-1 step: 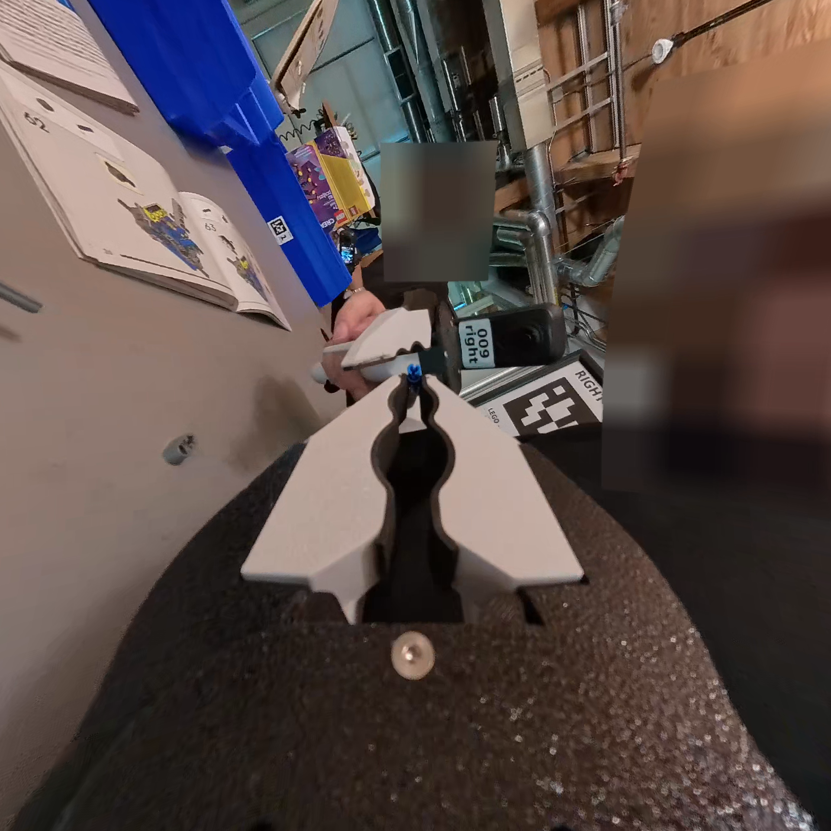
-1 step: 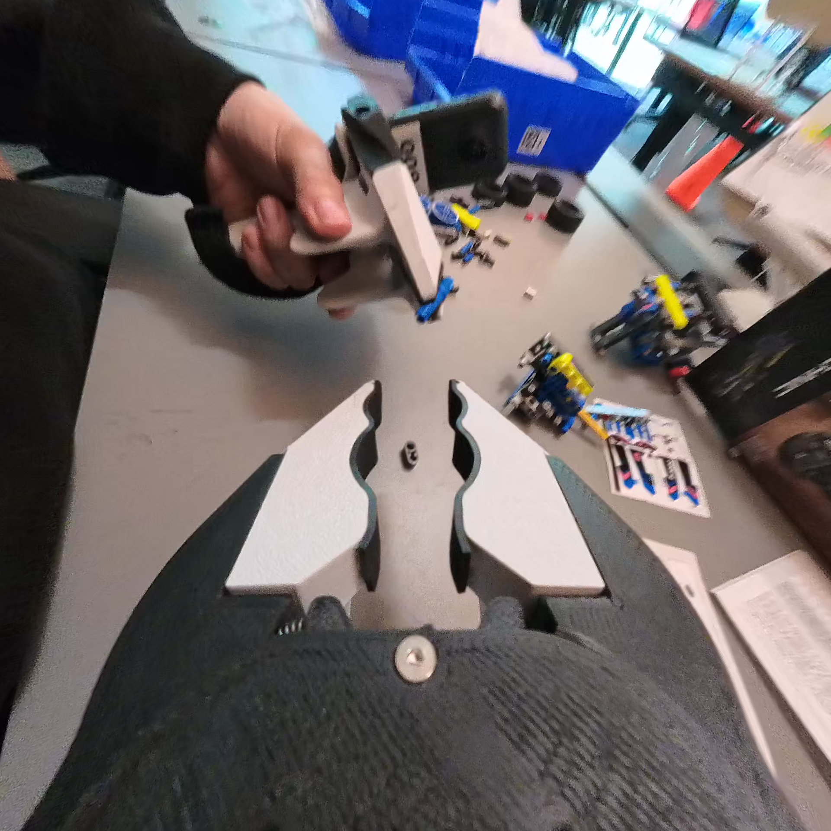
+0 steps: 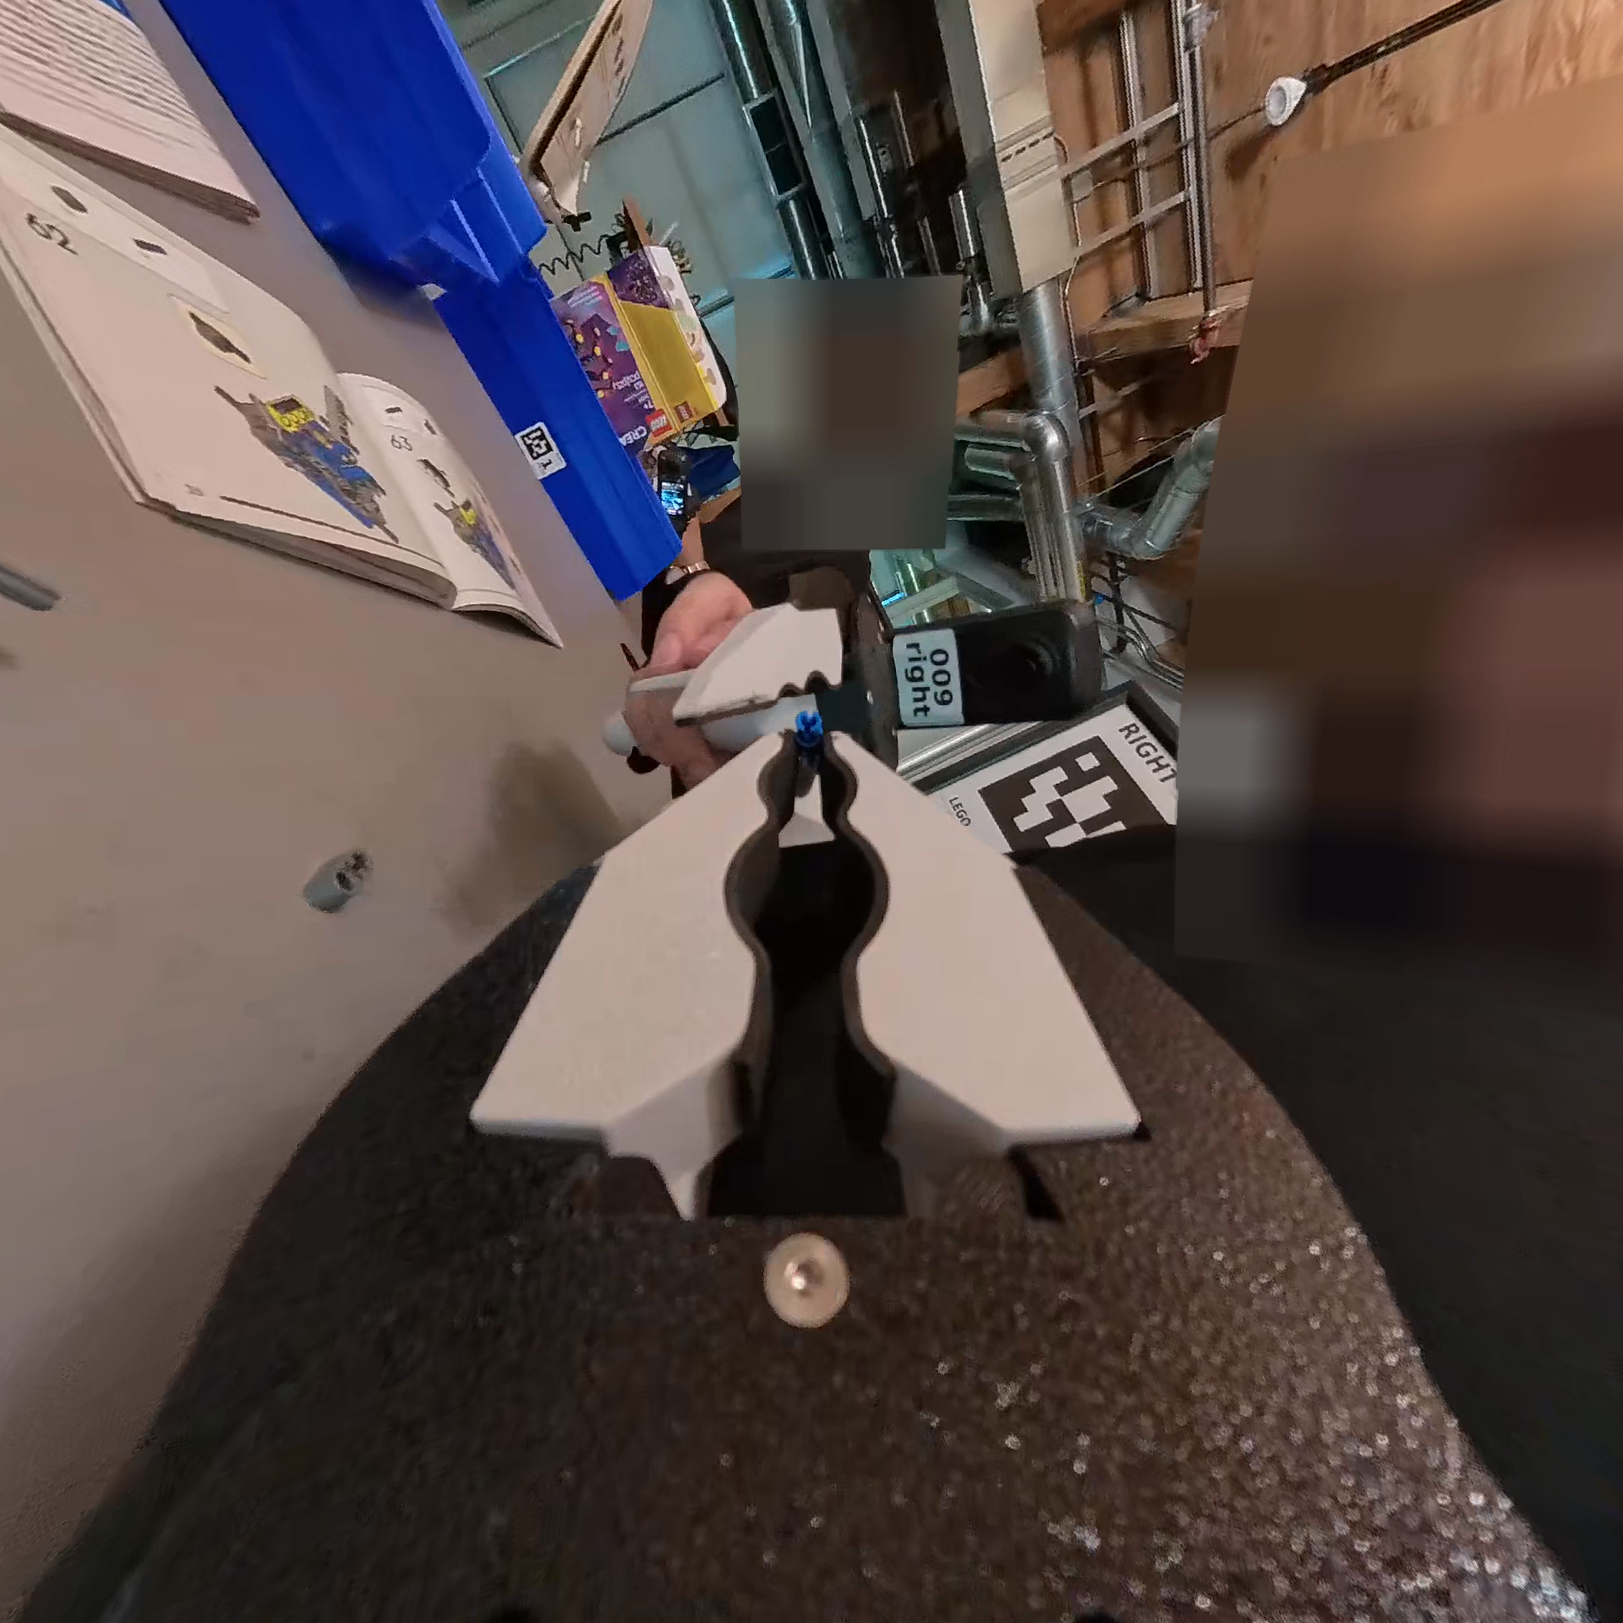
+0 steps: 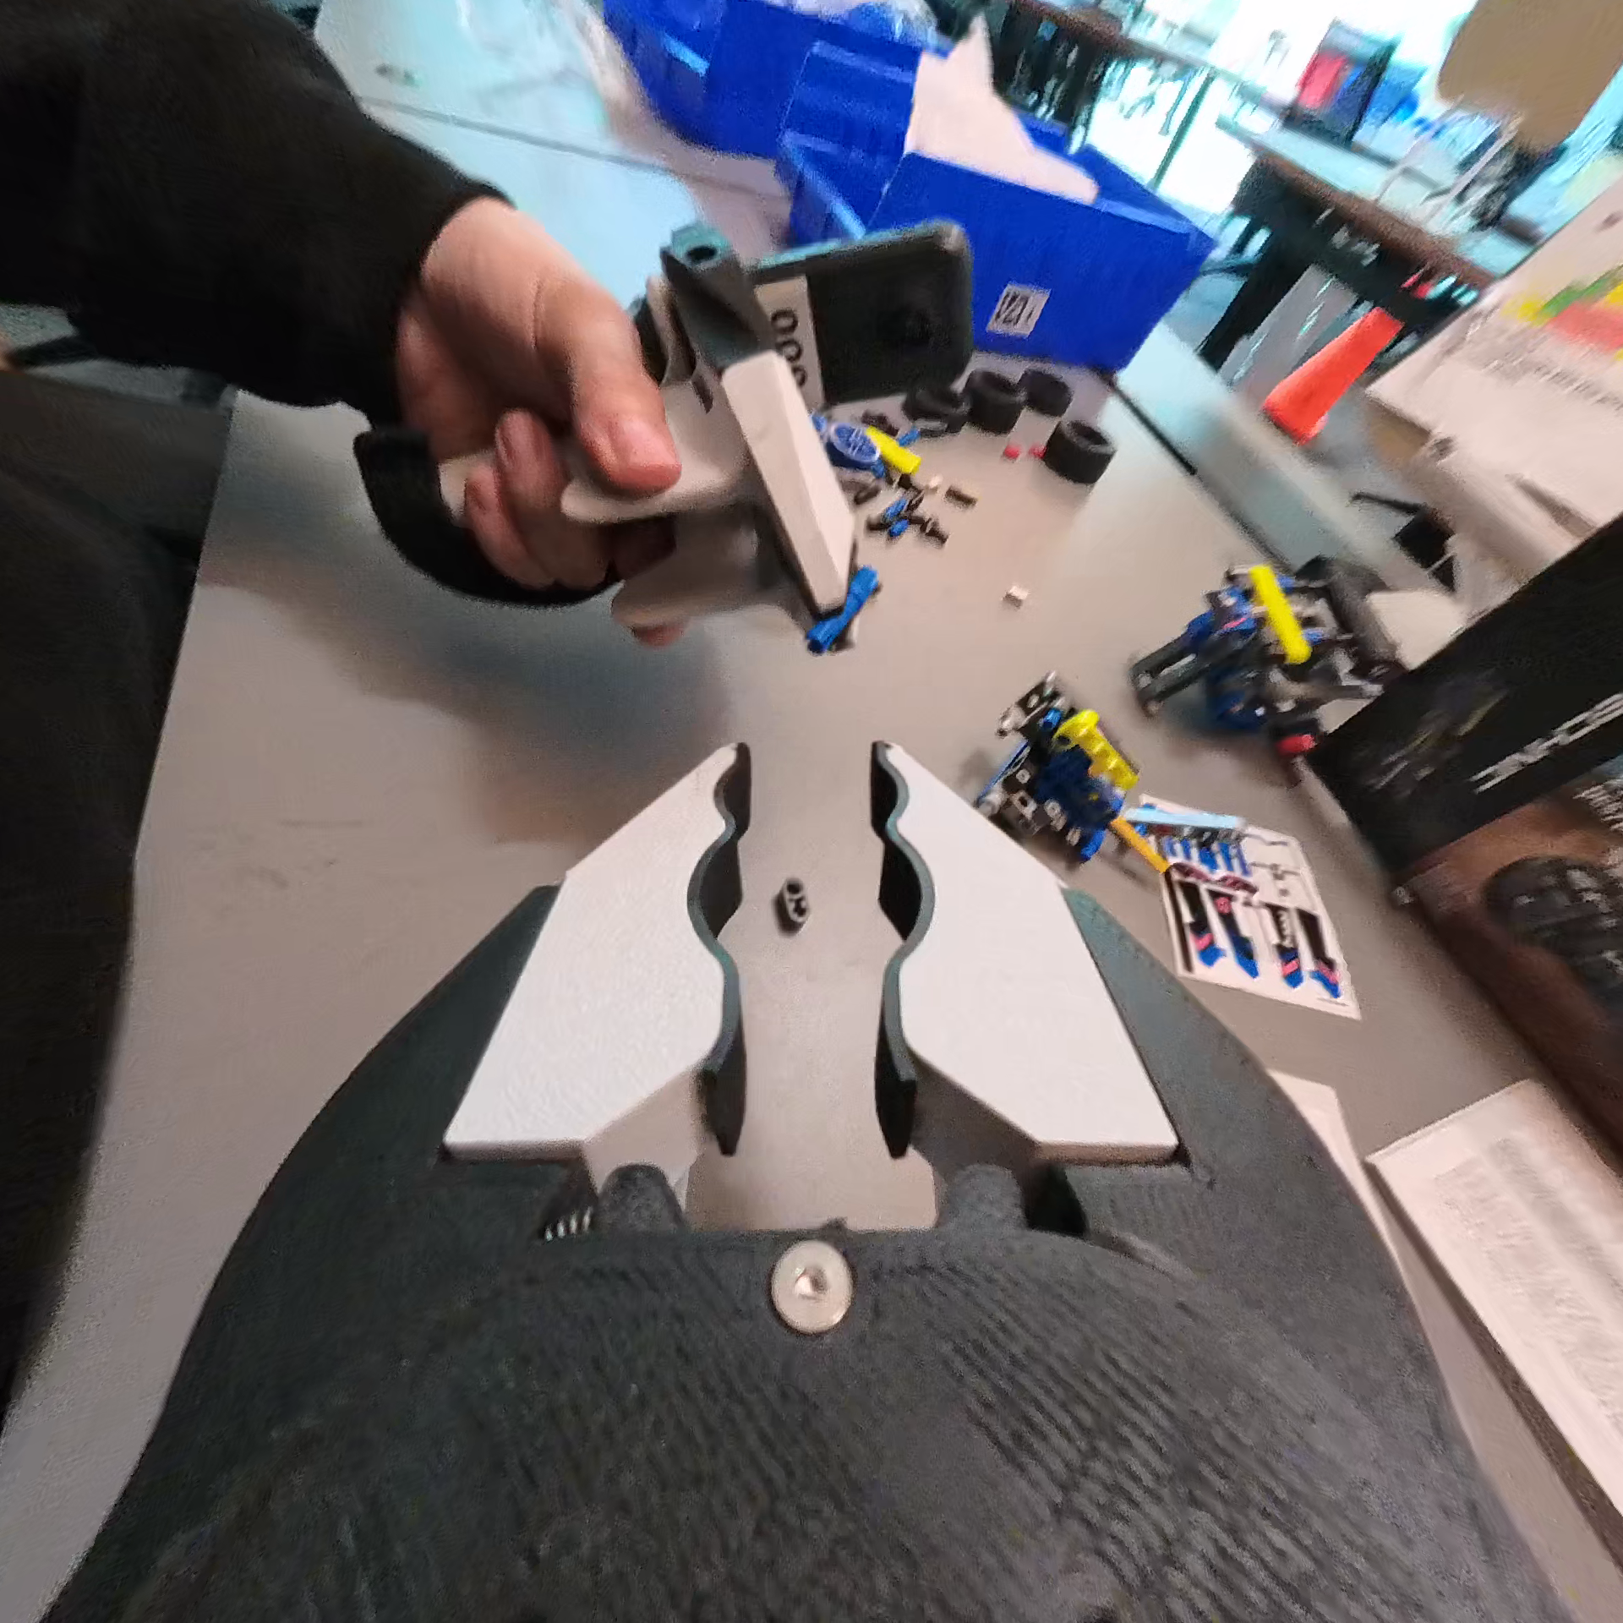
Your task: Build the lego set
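Observation:
My left gripper (image 3: 808,757) is shut on a small blue pin (image 3: 806,727) at its fingertips and is held in the air above the grey table (image 3: 220,790). It also shows in the right wrist view (image 4: 830,606), held by a hand, with the blue pin (image 4: 845,606) sticking out. My right gripper (image 4: 810,757) is open and empty, low over the table. A small dark grey connector (image 4: 793,903) lies on the table between its fingers, untouched. The same connector shows in the left wrist view (image 3: 338,878).
Two partial blue, black and yellow builds (image 4: 1058,777) (image 4: 1265,650) sit to the right. A sticker sheet (image 4: 1247,922), loose pieces (image 4: 905,505), black tyres (image 4: 1001,400), blue bins (image 4: 1010,220), a black box (image 4: 1493,720) and an open instruction booklet (image 3: 263,421) are around. Less than 4 cm separates the two grippers' tips.

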Demonstrator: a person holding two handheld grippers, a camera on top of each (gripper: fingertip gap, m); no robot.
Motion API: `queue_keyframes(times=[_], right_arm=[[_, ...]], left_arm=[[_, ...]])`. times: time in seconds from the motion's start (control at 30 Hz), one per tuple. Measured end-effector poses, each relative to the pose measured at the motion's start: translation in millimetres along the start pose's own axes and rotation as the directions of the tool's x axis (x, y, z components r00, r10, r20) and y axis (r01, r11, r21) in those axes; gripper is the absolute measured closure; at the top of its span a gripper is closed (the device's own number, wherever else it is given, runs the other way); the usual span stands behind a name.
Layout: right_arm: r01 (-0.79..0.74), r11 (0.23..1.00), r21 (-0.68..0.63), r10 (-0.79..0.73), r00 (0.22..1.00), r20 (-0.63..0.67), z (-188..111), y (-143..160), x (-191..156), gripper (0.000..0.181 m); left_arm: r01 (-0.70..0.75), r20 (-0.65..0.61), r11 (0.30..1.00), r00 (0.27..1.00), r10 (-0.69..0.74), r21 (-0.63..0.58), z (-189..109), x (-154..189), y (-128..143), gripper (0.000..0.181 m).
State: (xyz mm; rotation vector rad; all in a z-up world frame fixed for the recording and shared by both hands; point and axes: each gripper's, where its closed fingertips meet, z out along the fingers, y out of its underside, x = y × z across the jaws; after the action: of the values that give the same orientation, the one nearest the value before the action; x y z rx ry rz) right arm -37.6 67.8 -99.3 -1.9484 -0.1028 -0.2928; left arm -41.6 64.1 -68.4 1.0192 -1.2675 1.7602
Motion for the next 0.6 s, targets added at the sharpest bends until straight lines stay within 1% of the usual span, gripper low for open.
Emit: queue_keyframes(times=[0.17, 0.27, 0.33, 0.53, 0.6], right_arm=[[0.052, 0.992, 0.116, -0.04, 0.994, -0.105, -1, -21, -3, 0.167], [0.1, 0.994, 0.054, -0.091, 0.984, -0.152, 1, -14, -1, 0.172], [0.141, 0.989, 0.033, -0.133, 0.972, -0.192, -1, -12, 2, 0.18], [0.152, 0.988, 0.023, -0.142, 0.959, -0.245, -3, -5, 1, 0.181], [0.149, 0.989, 0.018, -0.14, 0.958, -0.252, -3, -3, 0, 0.177]], left_arm=[[0.008, -0.011, 1.0, 1.0, -0.007, 0.017, 3, 0, 1, 0.18], [-0.004, 0.018, 1.0, 1.0, 0.003, 0.011, 3, -7, 5, 0.18], [-0.025, 0.022, 1.0, 0.999, 0.025, 0.015, 3, -8, 6, 0.18], [-0.109, 0.091, 0.994, 0.99, 0.112, -0.029, 4, -16, 10, 0.179], [-0.116, 0.123, 0.993, 0.985, 0.12, -0.038, 3, -21, 11, 0.179]])
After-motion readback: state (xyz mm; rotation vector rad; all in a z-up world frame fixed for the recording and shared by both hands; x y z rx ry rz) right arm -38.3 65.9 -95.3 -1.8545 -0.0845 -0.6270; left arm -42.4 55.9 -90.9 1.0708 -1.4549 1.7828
